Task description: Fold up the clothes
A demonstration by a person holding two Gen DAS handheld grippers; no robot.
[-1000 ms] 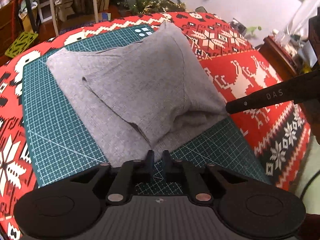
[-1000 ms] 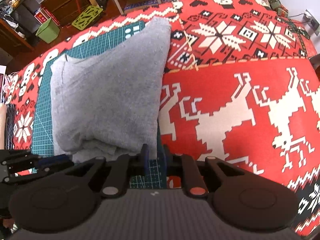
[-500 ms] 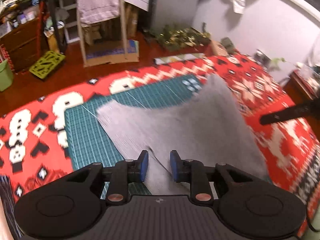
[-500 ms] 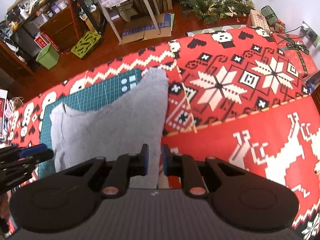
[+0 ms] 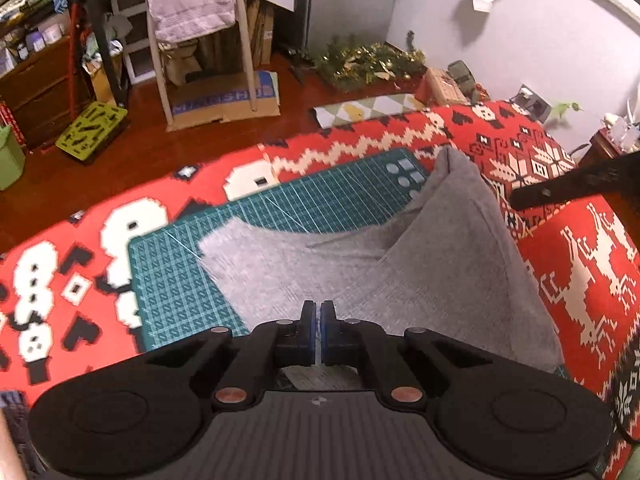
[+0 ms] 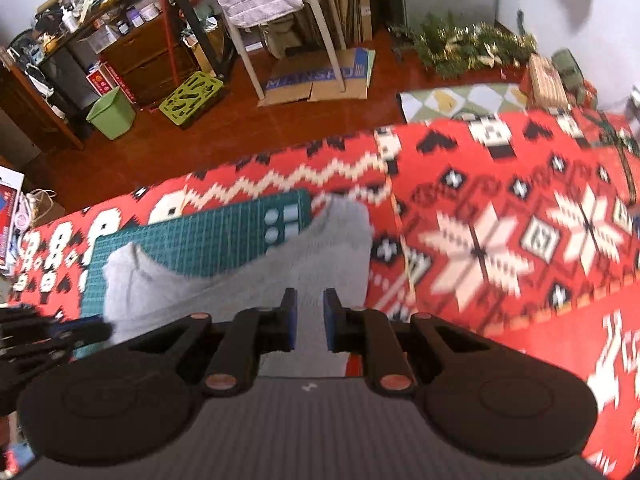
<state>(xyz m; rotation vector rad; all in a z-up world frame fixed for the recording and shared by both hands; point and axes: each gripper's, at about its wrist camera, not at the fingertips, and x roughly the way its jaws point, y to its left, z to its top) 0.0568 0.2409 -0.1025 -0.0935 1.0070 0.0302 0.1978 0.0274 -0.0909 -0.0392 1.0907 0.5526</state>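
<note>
My left gripper (image 5: pixel 319 330) sits low over the near edge of the grey garment (image 5: pixel 420 276), blue pads (image 5: pixel 307 328) pressed almost together with only a sliver of light between them. Whether any cloth is pinched in there, I cannot tell; the fabric runs right under the fingers and out of sight.

The garment lies across the green cutting mat (image 5: pixel 176 288), which rests on the red patterned blanket (image 5: pixel 580 280). Its right half rises in a tented ridge, peaking toward the far corner of the mat by the printed white squares. The left part lies flatter, one corner reaching out over the grid lines.

My right gripper (image 6: pixel 307 326) hovers above the near right side of the same garment (image 6: pixel 256 276), and here the fingers stand clearly apart, grey cloth showing in the gap between the blue pads (image 6: pixel 329 326). They hold nothing that I can see.

From the right wrist view, the mat (image 6: pixel 192 240) shows bare beyond the garment's curved far edge, and the blanket (image 6: pixel 500 240) spreads wide to the right with its snowflake pattern. At the left edge of that view my left gripper (image 6: pixel 60 332) shows dark and blurred.

From the left, one black finger of the right gripper (image 5: pixel 568 188) juts in over the blanket.
</note>
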